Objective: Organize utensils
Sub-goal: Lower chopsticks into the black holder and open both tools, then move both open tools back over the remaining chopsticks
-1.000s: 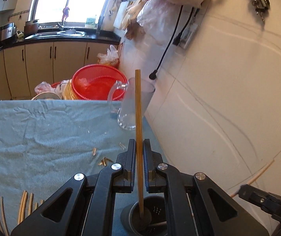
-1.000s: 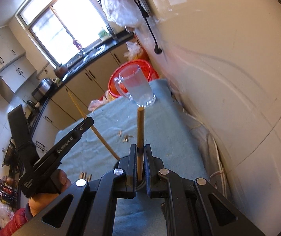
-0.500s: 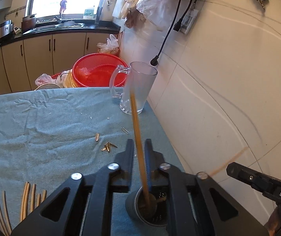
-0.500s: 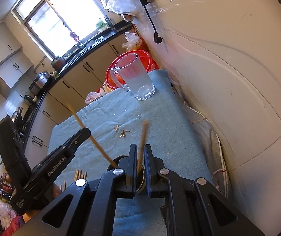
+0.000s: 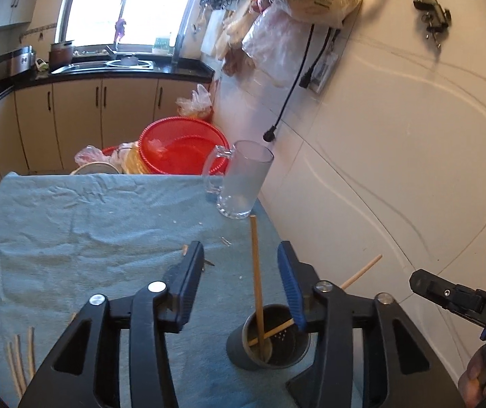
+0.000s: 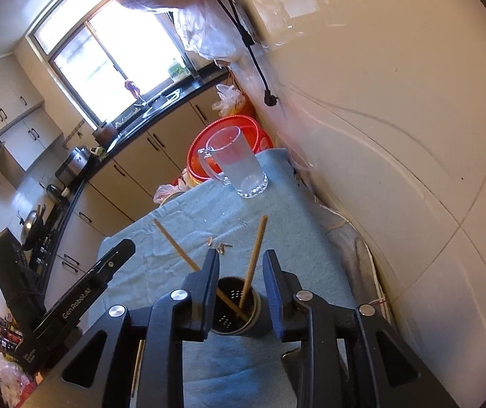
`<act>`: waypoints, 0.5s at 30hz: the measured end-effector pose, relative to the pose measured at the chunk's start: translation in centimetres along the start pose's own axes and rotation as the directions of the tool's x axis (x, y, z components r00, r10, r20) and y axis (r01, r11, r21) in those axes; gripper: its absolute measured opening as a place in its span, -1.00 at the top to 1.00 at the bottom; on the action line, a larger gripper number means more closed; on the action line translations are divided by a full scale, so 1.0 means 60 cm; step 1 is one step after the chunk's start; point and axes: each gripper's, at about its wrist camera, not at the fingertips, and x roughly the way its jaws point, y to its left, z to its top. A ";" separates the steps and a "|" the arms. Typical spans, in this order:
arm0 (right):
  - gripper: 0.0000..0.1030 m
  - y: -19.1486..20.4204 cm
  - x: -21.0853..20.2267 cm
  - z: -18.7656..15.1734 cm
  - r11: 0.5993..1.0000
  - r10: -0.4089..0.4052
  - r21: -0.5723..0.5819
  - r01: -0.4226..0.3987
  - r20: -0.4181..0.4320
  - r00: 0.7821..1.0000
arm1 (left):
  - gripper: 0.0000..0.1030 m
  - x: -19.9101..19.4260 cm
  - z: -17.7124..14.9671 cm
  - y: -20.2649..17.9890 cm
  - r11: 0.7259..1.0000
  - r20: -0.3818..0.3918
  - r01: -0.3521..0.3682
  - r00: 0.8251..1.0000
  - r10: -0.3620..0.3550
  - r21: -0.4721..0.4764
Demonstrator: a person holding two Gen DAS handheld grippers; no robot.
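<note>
standing in the dark holder cup (image 5: 270, 343) on the blue cloth (image 5: 83, 234), two chopsticks (image 5: 256, 272) lean apart. both the left gripper (image 5: 241, 272) and right gripper (image 6: 241, 272) are opening, fingers clear of the sticks. more chopsticks (image 5: 21, 357) lie on the cloth.

The loose chopsticks (image 5: 18, 362) on the desk (image 5: 73, 238) run out at the left wrist view's lower edge. The left gripper (image 5: 239, 282) covers part of the dark holder (image 5: 243, 346) and the middle of the slanted chopstick (image 5: 362, 270). Both chopstick tips inside the holder are hidden. Small scraps (image 6: 221, 246) on the cloth are too tiny to identify
</note>
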 end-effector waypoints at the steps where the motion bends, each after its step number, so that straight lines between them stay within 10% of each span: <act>1: 0.34 0.005 -0.004 -0.003 1.000 0.003 -0.003 -0.003 0.001 1.000 | 0.06 -0.011 -0.001 0.003 1.000 0.009 -0.005 1.000 0.005 -0.002; 15: 0.19 0.105 0.025 -0.089 0.994 0.066 -0.084 -0.075 -0.103 0.992 | -0.02 -0.117 -0.078 0.104 0.996 -0.042 -0.087 0.995 0.086 -0.031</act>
